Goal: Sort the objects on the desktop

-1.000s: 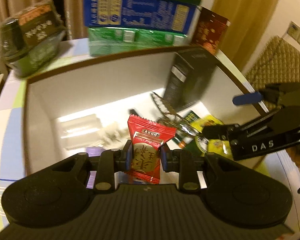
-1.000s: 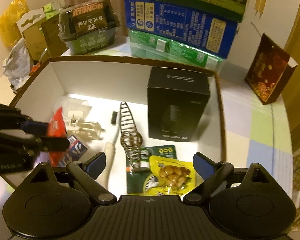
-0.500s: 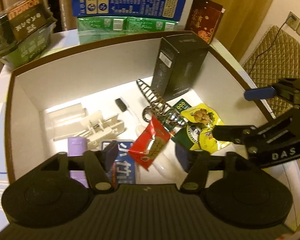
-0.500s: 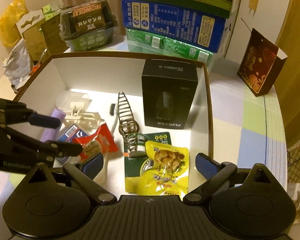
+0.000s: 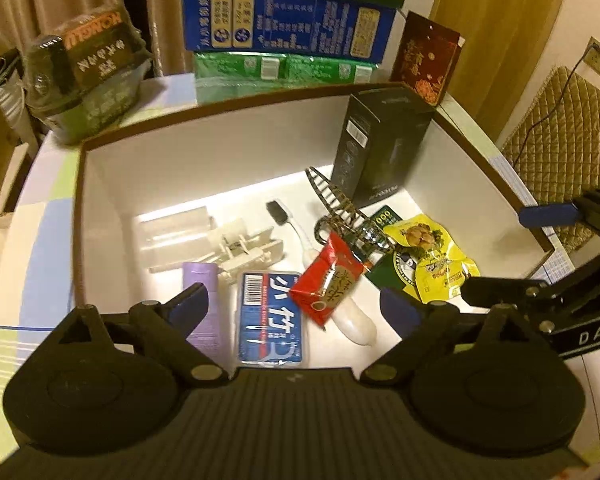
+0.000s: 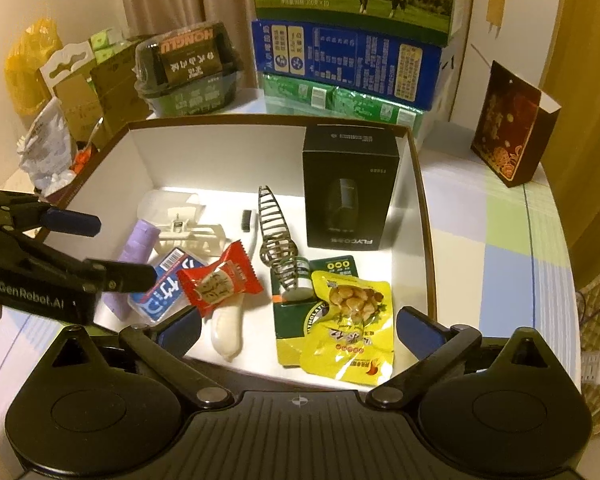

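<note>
Lying freshly dropped on the white toothbrush handle (image 5: 354,322), the red foil candy packet (image 5: 327,280) is sorted; left gripper (image 5: 294,306) jaws are opening, empty; right gripper (image 6: 298,326) is opening, empty too.

left tool (image 5: 294,306) opening, empty | red candy packet (image 5: 327,280) lying in white box (image 5: 220,160)

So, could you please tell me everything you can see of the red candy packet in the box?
The red candy packet is a glossy pillow wrapper with crimped ends and a pale label panel with writing. It lies tilted inside the white box, resting across the white toothbrush handle, its edge over the blue floss case. Neither gripper touches it.
</note>
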`<state>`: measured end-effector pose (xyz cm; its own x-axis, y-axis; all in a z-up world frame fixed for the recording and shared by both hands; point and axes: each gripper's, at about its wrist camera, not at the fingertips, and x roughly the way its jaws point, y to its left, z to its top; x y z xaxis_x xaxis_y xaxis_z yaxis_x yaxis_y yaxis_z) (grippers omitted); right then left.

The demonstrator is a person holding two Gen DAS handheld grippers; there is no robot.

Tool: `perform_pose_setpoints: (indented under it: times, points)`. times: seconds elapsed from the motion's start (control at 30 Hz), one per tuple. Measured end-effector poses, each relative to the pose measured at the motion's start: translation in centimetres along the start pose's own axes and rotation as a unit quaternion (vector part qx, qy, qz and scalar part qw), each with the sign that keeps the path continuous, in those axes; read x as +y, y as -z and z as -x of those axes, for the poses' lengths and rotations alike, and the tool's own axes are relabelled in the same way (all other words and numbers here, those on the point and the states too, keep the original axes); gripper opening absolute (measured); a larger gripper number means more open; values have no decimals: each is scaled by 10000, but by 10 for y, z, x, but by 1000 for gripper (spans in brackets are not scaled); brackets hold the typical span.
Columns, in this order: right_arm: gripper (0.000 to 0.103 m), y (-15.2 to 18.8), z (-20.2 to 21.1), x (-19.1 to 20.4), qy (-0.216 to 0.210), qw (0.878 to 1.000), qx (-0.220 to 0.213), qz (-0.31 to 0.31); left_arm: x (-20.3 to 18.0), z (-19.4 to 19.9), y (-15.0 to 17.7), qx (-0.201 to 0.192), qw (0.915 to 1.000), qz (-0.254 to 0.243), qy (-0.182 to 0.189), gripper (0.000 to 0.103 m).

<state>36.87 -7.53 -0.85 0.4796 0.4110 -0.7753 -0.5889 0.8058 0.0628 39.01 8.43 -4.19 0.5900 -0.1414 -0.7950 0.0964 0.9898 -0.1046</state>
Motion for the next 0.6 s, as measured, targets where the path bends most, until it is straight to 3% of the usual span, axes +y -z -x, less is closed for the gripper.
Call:
perform_pose_setpoints:
  times: [0.33, 0.6]
  points:
    - [101, 15, 29, 7, -148, 9991, -301, -265, 0, 47, 9, -454, 9986, 111, -247, 94]
    - [101, 36, 62, 11, -310, 9980, -509, -191, -21, 93, 30, -799, 9940, 149, -732, 96]
